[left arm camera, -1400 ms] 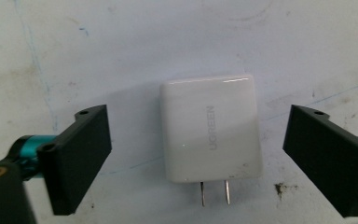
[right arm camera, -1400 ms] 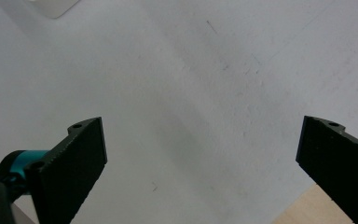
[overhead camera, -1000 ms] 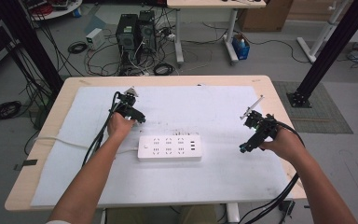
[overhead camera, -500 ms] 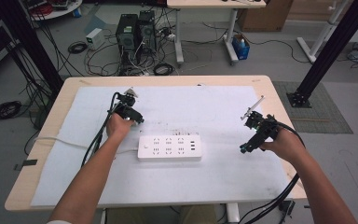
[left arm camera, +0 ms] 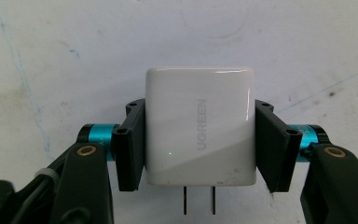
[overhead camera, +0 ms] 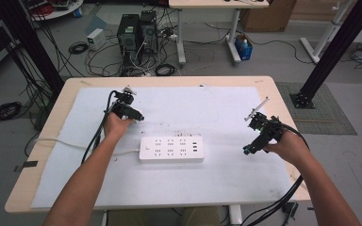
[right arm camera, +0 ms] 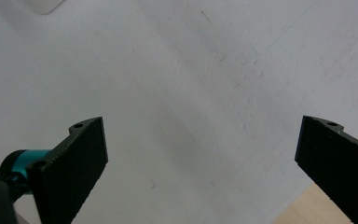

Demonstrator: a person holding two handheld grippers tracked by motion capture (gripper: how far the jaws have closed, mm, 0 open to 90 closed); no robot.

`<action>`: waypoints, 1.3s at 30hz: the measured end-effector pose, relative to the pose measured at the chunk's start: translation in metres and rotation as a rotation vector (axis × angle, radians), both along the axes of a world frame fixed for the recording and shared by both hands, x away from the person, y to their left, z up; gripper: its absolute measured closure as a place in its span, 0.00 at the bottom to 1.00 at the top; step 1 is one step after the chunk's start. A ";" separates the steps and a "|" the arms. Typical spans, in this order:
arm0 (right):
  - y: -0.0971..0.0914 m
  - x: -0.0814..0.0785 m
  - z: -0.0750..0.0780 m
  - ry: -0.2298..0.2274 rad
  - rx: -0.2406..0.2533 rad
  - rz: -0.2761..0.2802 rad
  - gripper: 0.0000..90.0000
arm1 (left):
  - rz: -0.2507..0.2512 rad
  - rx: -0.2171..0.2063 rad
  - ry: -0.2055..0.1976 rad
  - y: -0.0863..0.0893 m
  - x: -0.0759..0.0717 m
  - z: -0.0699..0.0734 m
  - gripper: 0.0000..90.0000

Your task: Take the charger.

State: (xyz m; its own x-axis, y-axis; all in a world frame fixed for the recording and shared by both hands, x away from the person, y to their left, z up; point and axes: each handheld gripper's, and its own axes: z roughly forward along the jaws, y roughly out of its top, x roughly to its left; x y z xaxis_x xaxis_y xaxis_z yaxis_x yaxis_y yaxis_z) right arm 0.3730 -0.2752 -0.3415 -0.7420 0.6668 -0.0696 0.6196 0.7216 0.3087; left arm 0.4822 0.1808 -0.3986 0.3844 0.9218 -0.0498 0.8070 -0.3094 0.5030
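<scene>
The left gripper clamps a white charger by its two sides, prongs pointing back toward the hand, above the white mat. Its forearm reaches forward from the near edge. A white power strip lies just beside it, nearer the person. Well apart, the right gripper hangs with jaws spread wide and nothing between them, close to the wooden table edge.

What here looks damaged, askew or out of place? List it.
Nothing stands out. The white square charger sits squarely between the left gripper jaws, prongs intact. The white rectangular power strip lies flat and square on the white table mat, which shows faint scuffs. The right gripper is open, empty.
</scene>
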 end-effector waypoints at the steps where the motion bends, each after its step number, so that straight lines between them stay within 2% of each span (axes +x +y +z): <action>1: 0.000 0.000 0.000 -0.001 -0.004 0.009 0.02 | -0.006 -0.007 -0.014 0.002 -0.002 0.004 0.47; 6: 0.002 -0.002 0.002 -0.007 0.000 0.010 0.02 | -0.078 -0.007 -0.064 0.009 -0.009 0.020 0.47; 11: 0.004 -0.004 0.003 -0.013 0.005 0.007 0.02 | -0.124 -0.012 -0.088 0.015 -0.019 0.032 0.47; 19: 0.008 -0.007 0.005 -0.026 0.007 0.020 0.02 | -0.271 -0.019 -0.149 0.021 -0.041 0.056 0.47; 21: 0.009 -0.007 0.005 -0.030 0.010 0.022 0.02 | -0.294 -0.022 -0.161 0.022 -0.046 0.061 0.47; 25: 0.010 -0.009 0.006 -0.033 0.014 0.023 0.02 | -0.333 -0.031 -0.183 0.023 -0.056 0.069 0.47; 32: 0.013 -0.011 0.009 -0.040 0.014 0.016 0.02 | -0.427 -0.043 -0.194 0.027 -0.074 0.084 0.47; 39: 0.014 -0.013 0.011 -0.050 0.022 0.023 0.02 | -0.484 -0.044 -0.222 0.024 -0.093 0.094 0.48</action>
State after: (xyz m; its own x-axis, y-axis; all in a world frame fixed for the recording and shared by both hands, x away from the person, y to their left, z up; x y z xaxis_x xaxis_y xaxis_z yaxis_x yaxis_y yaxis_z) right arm 0.3596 -0.2611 -0.3309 -0.7534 0.6511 -0.0923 0.5862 0.7285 0.3544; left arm 0.3894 0.2048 -0.3043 0.7711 0.6350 0.0461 0.4499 -0.5947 0.6662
